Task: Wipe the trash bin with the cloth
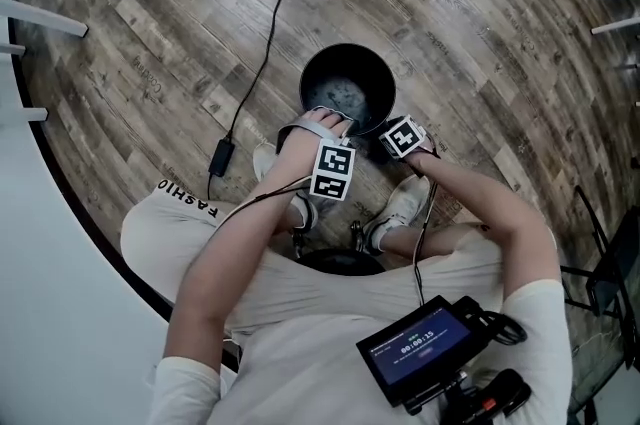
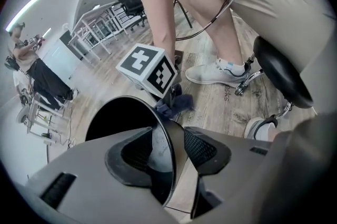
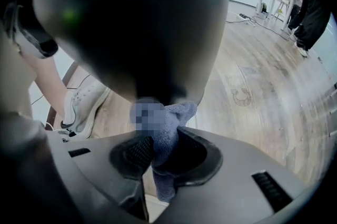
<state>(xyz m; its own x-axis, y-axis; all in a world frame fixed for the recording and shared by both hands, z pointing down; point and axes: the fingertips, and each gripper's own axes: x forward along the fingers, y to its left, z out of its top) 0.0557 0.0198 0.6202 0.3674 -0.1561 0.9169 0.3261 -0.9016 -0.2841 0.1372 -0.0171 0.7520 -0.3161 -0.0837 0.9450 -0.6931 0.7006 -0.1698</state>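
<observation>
Black round trash bin [image 1: 348,47], upright; blue-grey cloth [image 3: 167,130] bunched against its outer wall.

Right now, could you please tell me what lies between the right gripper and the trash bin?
The blue cloth, held in the right gripper's jaws, lies bunched against the trash bin's dark side; the right gripper view shows this.

One black trash bin [image 1: 348,88] and one blue cloth [image 3: 166,123]. Two grippers: left gripper [image 2: 168,152], right gripper [image 3: 163,152]. Two white sneakers: one sneaker [image 2: 213,73], a second sneaker [image 2: 258,128]. One black stool [image 2: 281,78], one floor cable [image 1: 270,43], one small screen [image 1: 420,345].
</observation>
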